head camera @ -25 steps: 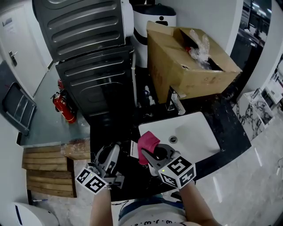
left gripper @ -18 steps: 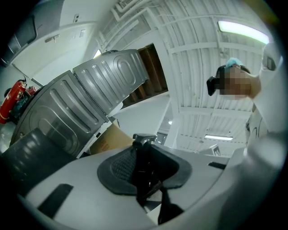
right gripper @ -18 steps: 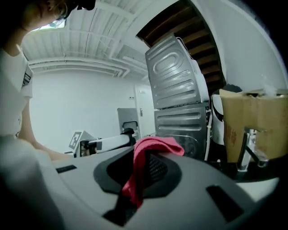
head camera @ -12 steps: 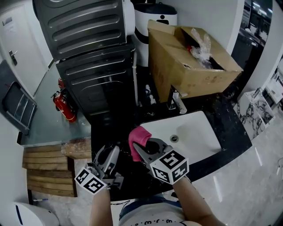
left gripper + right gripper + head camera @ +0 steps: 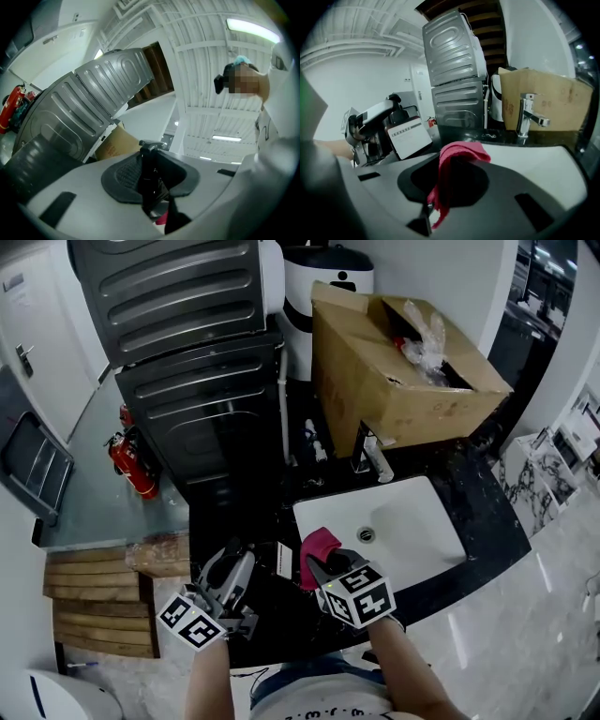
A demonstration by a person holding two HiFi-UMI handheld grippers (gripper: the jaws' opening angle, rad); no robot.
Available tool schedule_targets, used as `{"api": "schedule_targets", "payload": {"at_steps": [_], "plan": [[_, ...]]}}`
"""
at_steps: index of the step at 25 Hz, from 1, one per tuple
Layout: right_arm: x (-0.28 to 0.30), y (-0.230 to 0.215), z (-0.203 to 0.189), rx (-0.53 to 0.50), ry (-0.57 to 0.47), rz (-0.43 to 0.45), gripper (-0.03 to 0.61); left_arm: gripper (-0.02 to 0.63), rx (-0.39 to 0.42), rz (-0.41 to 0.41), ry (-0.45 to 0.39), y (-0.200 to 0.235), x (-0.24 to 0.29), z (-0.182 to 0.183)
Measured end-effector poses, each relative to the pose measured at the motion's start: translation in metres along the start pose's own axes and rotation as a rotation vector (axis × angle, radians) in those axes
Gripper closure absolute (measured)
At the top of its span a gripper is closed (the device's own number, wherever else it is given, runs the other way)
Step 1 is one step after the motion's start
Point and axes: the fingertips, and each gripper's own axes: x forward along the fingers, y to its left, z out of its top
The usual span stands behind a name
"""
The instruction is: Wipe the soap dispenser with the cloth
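Note:
The soap dispenser [image 5: 284, 559], a dark pump bottle with a white label, stands over the black counter just left of the sink. My left gripper [image 5: 240, 565] is shut on it. In the left gripper view the bottle and its pump head [image 5: 150, 146] fill the gap between the jaws. My right gripper [image 5: 321, 563] is shut on the pink cloth [image 5: 319, 545], right beside the bottle's label. The cloth [image 5: 457, 154] drapes over the right jaws, with the labelled bottle [image 5: 408, 137] and the left gripper [image 5: 370, 119] to its left. Whether cloth and bottle touch is unclear.
A white sink [image 5: 412, 531] with a chrome faucet [image 5: 371, 454] lies to the right. An open cardboard box [image 5: 403, 362] sits behind it. Dark ribbed appliances [image 5: 202, 399] stand at the back left, a fire extinguisher [image 5: 131, 465] and wooden slats [image 5: 94, 601] further left.
My right gripper carried the cloth left and up beside the bottle, then came back right and lower. The left gripper kept the bottle almost still.

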Motion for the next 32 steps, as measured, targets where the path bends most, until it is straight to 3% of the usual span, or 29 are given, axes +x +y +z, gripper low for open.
{"api": "schedule_targets", "payload": {"at_steps": [4,9,13,16,21,24,29,32], "plan": [[-0.016,-0.022,0.003,0.069,-0.045,-0.044,0.528,0.506,0.146,-0.009,0.186,0.004,0.026,-0.032],[-0.029,-0.041,0.007,0.094,-0.069,-0.085,0.528,0.506,0.412,-0.071,0.418,0.001,0.049,-0.068],[-0.03,-0.049,0.003,0.114,-0.069,-0.093,0.528,0.505,0.506,-0.057,0.491,0.008,0.047,-0.079],[-0.028,-0.051,0.004,0.119,-0.067,-0.086,0.528,0.496,0.523,-0.04,0.492,0.012,0.043,-0.072],[-0.022,-0.052,0.007,0.127,-0.071,-0.063,0.528,0.372,0.493,0.033,0.516,0.023,0.029,-0.061],[-0.018,-0.049,0.01,0.128,-0.073,-0.046,0.528,0.367,0.456,0.155,0.484,0.023,0.021,-0.06],[-0.014,-0.049,0.015,0.132,-0.08,-0.033,0.528,0.373,0.348,0.424,0.393,0.022,0.015,-0.065],[-0.014,-0.051,0.017,0.144,-0.089,-0.036,0.528,0.374,0.329,0.526,0.381,0.018,0.024,-0.072]]}}
